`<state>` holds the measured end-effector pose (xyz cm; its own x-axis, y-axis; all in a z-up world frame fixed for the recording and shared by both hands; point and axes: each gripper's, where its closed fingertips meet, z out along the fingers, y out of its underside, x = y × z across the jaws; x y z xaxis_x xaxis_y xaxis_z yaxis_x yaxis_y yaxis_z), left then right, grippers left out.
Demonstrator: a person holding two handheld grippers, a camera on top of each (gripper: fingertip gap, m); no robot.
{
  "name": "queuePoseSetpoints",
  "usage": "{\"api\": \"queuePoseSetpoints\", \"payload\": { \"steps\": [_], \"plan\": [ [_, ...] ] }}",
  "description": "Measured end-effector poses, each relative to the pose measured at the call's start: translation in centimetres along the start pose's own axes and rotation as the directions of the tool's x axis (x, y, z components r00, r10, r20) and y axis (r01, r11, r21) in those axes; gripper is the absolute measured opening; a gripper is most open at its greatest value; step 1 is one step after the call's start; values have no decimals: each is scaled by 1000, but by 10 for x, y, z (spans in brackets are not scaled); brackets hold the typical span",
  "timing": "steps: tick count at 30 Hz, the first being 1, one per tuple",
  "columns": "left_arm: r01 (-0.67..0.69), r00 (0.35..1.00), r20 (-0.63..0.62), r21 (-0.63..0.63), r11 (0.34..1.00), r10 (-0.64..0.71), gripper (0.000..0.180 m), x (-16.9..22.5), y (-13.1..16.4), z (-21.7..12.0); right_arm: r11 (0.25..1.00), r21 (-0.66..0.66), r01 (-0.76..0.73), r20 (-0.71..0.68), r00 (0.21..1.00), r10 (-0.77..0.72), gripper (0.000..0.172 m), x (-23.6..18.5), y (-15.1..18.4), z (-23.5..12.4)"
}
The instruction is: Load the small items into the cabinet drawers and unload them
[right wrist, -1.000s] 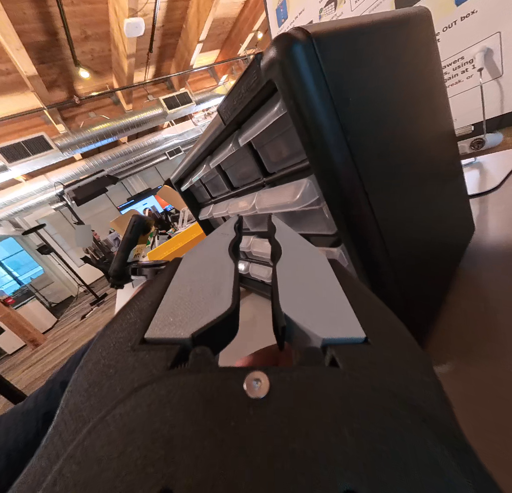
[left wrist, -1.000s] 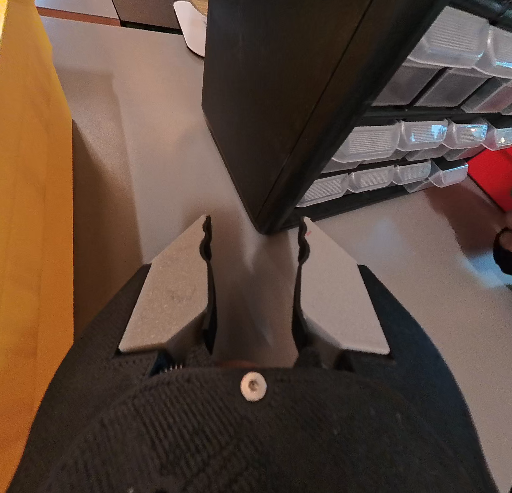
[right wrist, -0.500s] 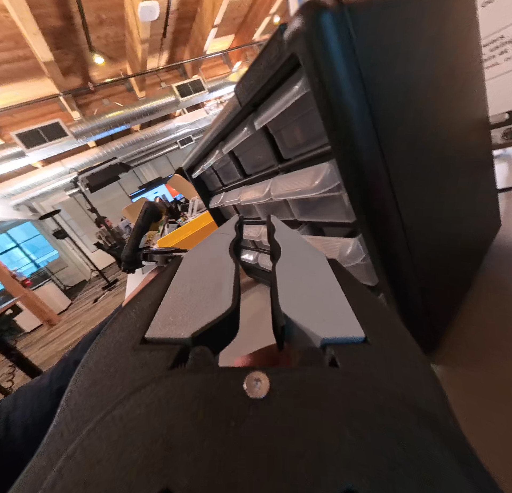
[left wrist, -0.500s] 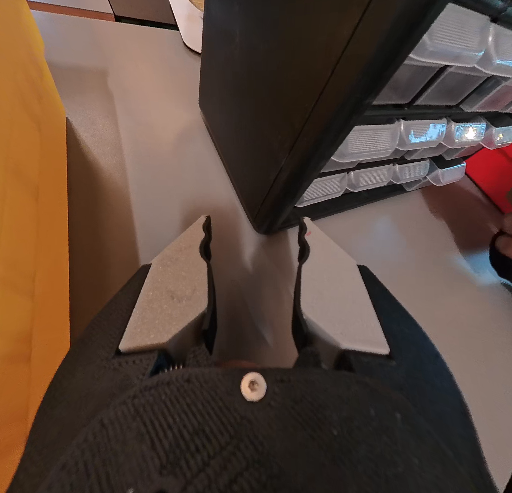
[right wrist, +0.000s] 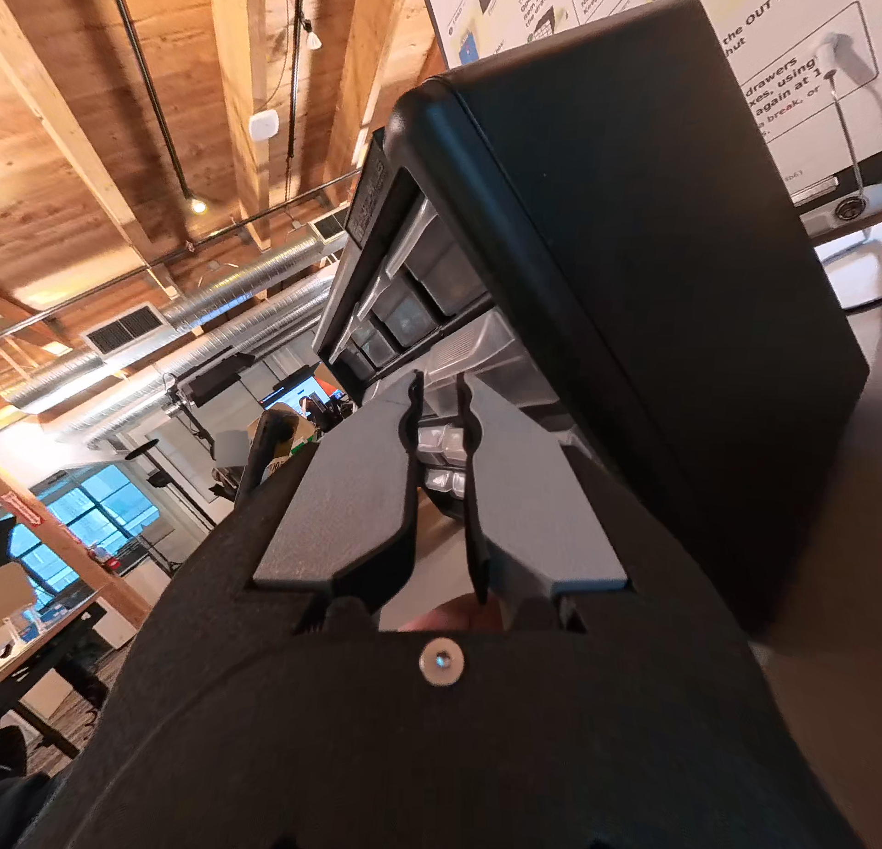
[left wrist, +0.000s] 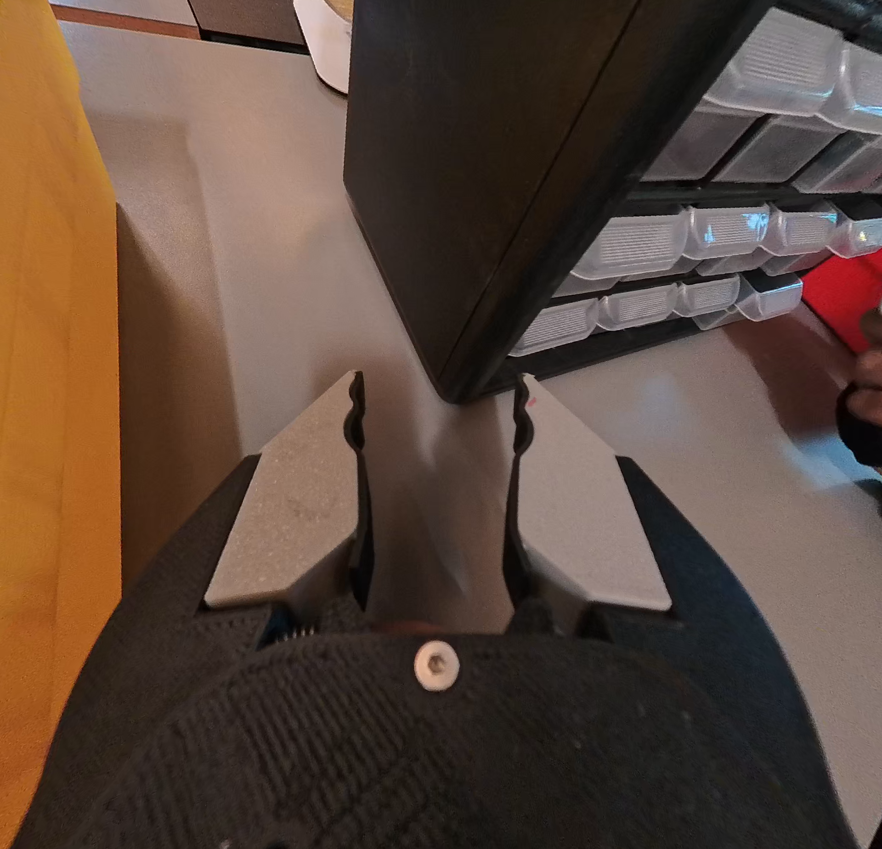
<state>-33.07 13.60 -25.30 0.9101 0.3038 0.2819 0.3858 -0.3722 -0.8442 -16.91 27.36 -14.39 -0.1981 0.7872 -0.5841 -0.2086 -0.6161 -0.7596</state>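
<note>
one cabinet [left wrist: 477, 158], two tools [left wrist: 439, 387], one yellow box [left wrist: 43, 349]

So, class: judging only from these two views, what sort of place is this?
Probably an open-plan workshop or lab office: exposed wooden beams, bare metal ducts, worktables and a screen beyond the drawer cabinet.

Black cabinet [left wrist: 477, 158], clear ribbed drawers [left wrist: 635, 246]

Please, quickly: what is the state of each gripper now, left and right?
Left gripper: open, nothing between its fingers, close to the black cabinet.
Right gripper: narrowly open, holding nothing, pointing at the clear drawers.
</note>
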Motion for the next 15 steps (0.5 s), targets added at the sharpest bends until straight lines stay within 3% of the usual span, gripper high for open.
{"api": "queuePoseSetpoints", "payload": {
  "steps": [15],
  "plan": [
    [1, 1000, -5, -1, 1000, -1, 61, 0, 0, 0, 993, -39, 111, 34, 993, -110, 12, -22, 12, -18]
  ]
}}
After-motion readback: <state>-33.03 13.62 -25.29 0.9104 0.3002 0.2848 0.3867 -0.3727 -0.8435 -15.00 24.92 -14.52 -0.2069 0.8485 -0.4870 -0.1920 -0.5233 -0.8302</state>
